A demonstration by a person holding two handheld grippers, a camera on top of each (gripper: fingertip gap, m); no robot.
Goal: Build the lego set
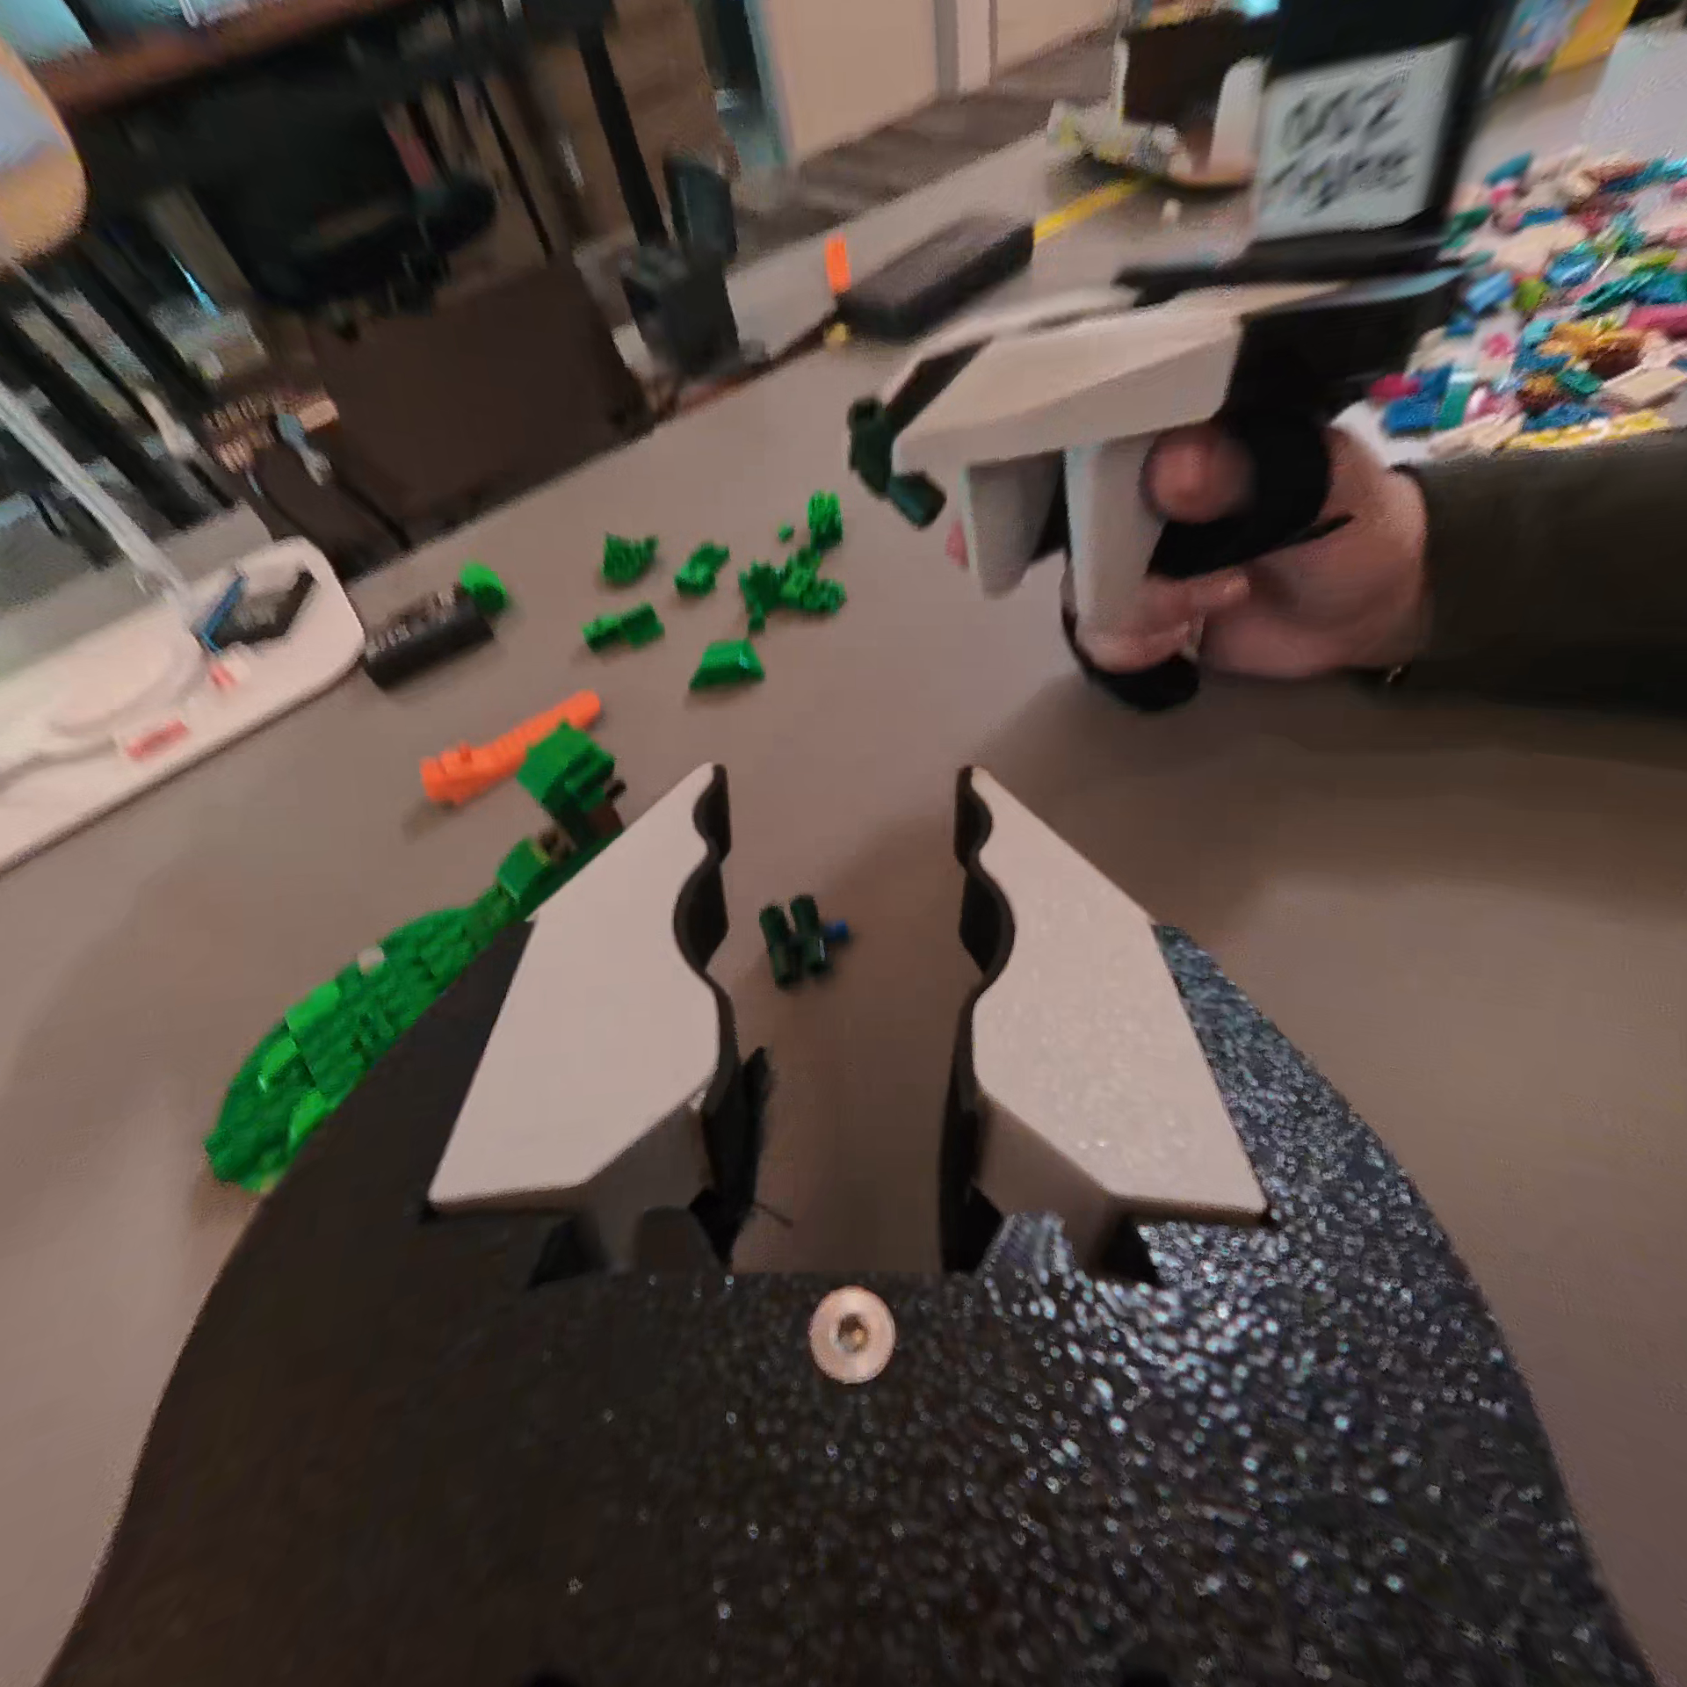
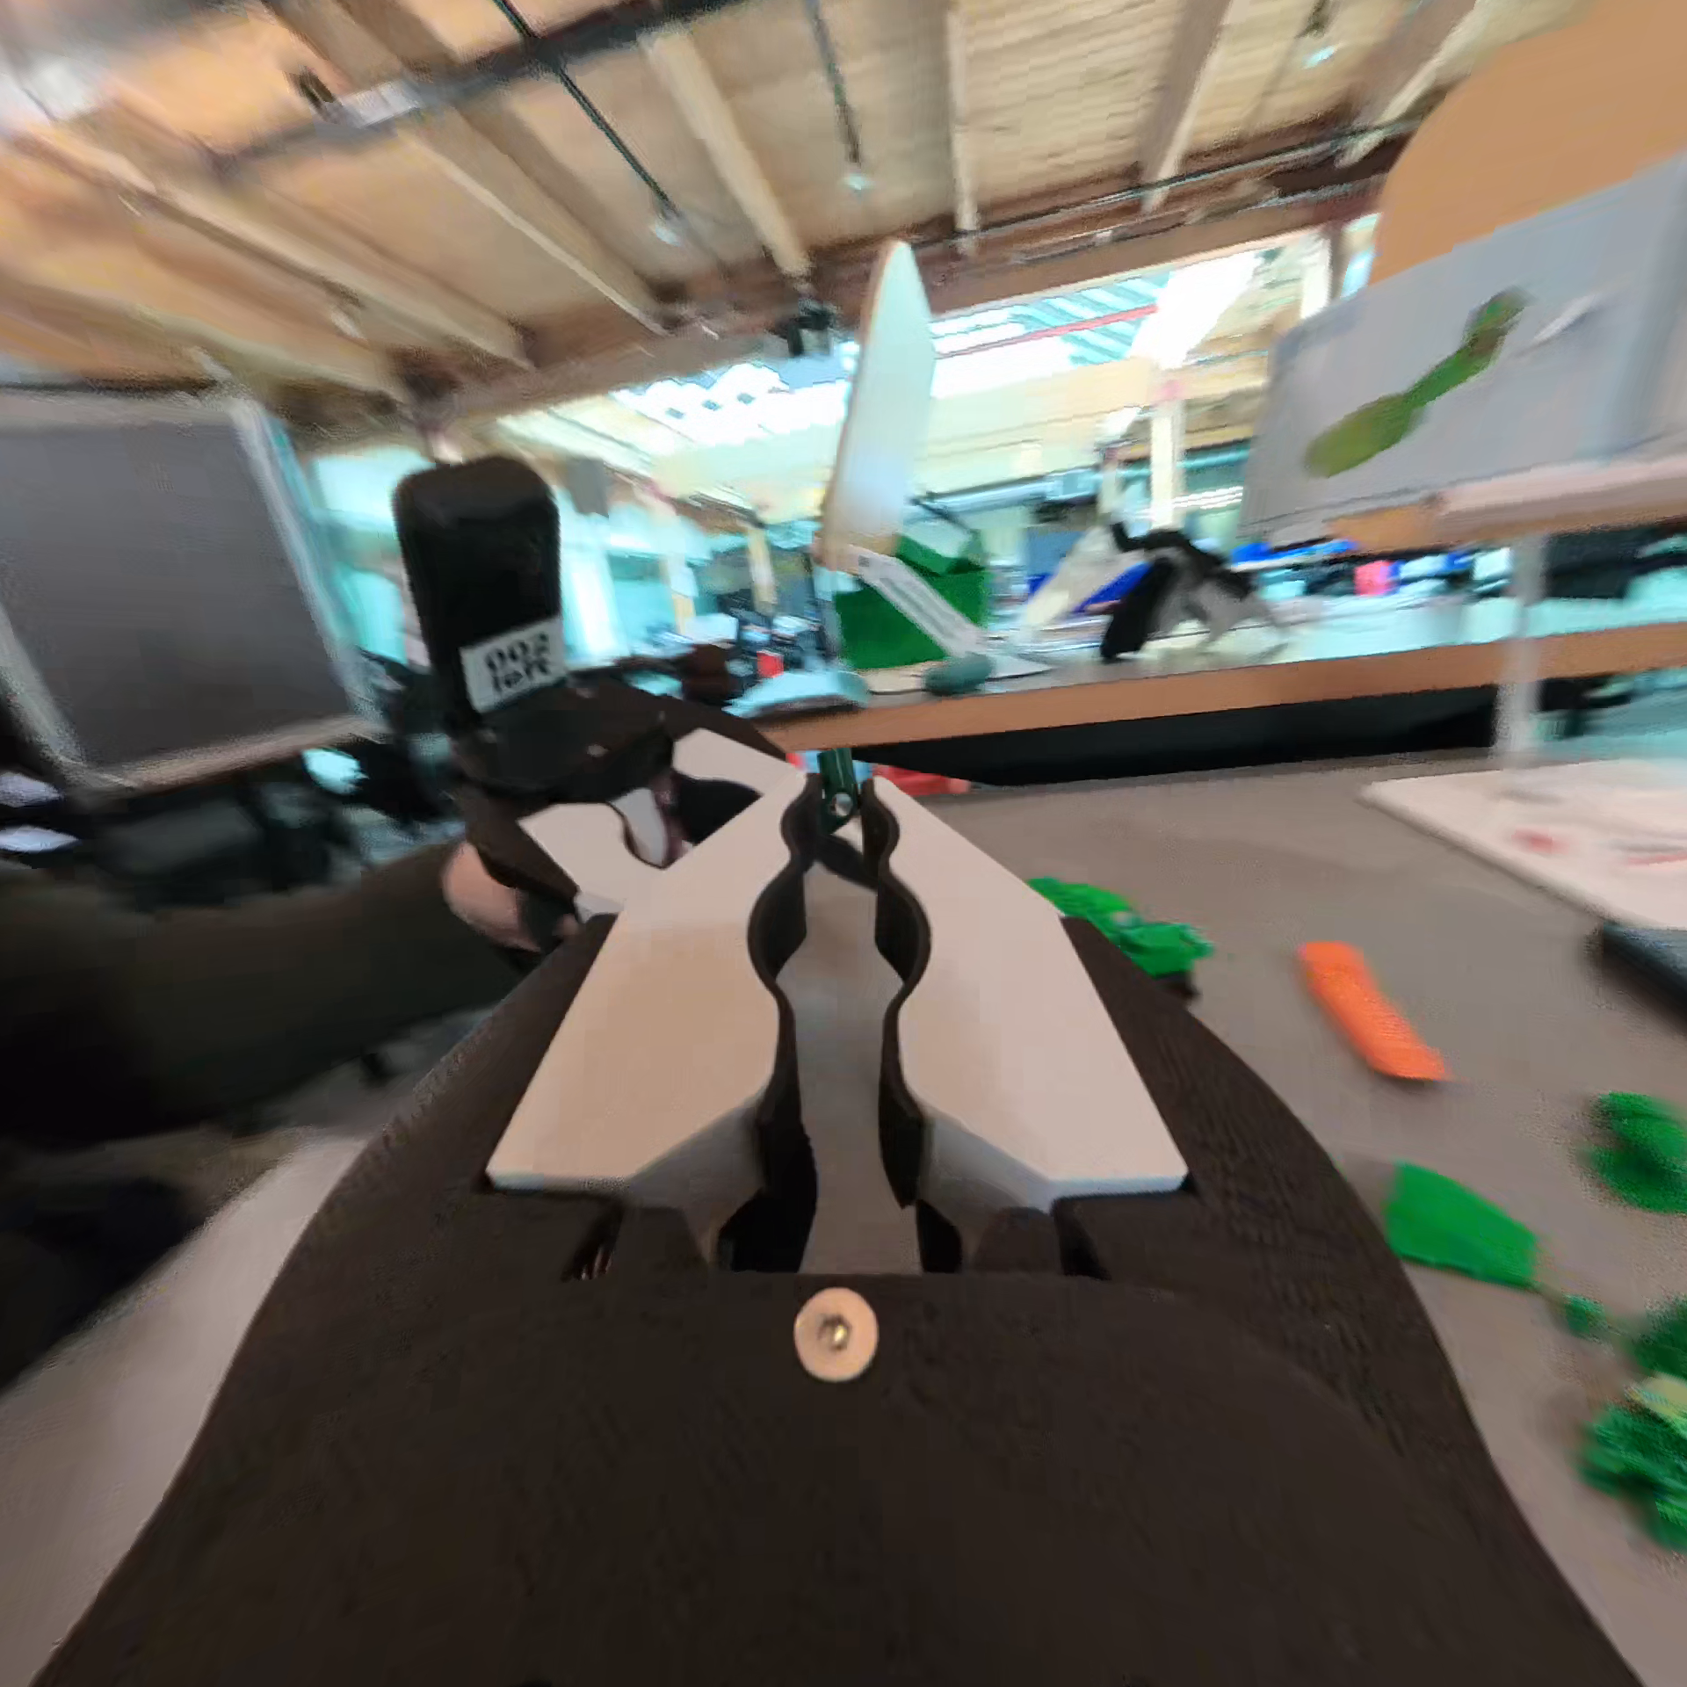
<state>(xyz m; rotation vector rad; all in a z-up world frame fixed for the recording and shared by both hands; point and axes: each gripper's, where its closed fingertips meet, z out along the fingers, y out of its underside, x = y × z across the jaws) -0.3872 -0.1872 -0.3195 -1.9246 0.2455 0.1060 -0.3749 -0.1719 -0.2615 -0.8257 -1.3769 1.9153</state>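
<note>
Lego build (image 1: 365, 1032): bright green studded assembly lying on the desk (image 1: 1187, 913), just left of the left gripper's left finger, with a taller green and brown part at its far end.
Left gripper (image 1: 840, 803): jaws spread wide, nothing between the pads; a small dark green piece (image 1: 796, 940) with a blue tip lies on the desk in the gap, touching neither finger.
Right gripper (image 2: 835, 803): fingers drawn nearly together, pinching a dark green piece (image 2: 835, 790) at the tips; raised above the desk.
Loose parts: bright green pieces (image 1: 721, 584) scattered ahead of the left gripper; an orange brick separator (image 1: 507, 744) just beyond the build.
Desk: plain grey surface; a heap of multicoloured bricks (image 1: 1570, 301) at the far right.
Room: open workshop, blurred; wooden ceiling beams (image 2: 639, 183), a long bench (image 2: 1232, 685) with clutter.
Left wrist view only: the right gripper seen from outside, held in a hand (image 1: 1278, 566) in a dark sleeve; the colour heap; the build in full.
Right wrist view only: the ceiling, the bench, and the left gripper's black body bearing a white sticker.
</note>
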